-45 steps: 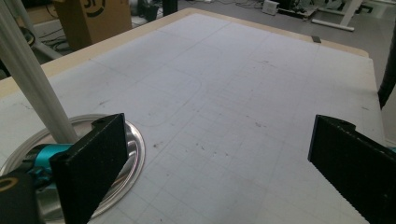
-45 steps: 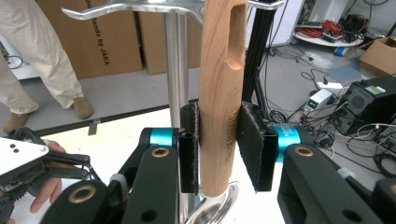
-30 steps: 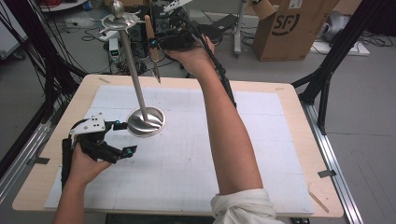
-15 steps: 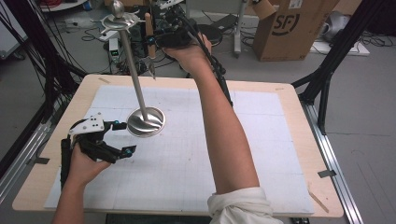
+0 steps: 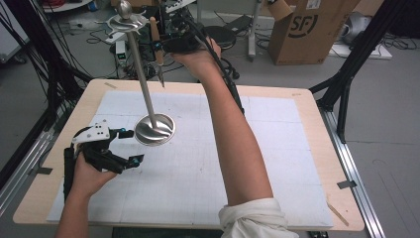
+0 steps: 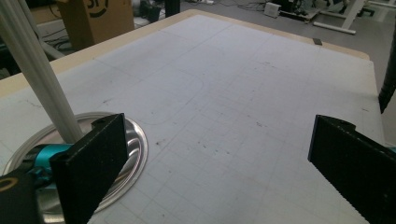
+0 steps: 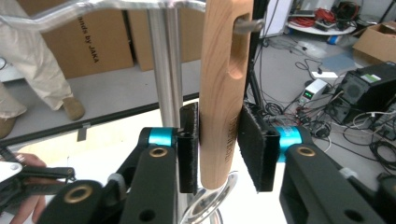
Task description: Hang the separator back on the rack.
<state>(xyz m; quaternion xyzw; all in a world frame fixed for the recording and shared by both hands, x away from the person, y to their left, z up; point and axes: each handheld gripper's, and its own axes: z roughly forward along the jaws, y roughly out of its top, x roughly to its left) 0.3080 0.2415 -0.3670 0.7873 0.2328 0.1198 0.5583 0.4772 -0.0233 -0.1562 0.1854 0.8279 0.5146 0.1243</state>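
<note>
Trouble could start at my left, where my left fingers (image 5: 134, 146) stand wide and empty just above the surface (image 5: 198, 188), right beside the round base (image 5: 155, 130) of the metal stand without touching it; a nudge there would rock the tall pole (image 5: 143, 74) and shake everything hanging up top. Up at the pole's head, the wooden handle (image 7: 222, 116) of the utensil hangs upright with the hook (image 7: 247, 24) through its slot. My right fingers (image 7: 218, 144) have just been easing apart with that handle between them, the pads lying against both its sides. If the hook is not fully through the slot, letting go would drop the utensil onto the surface. Pulling away crooked could drag the handle off or tip the stand.
</note>
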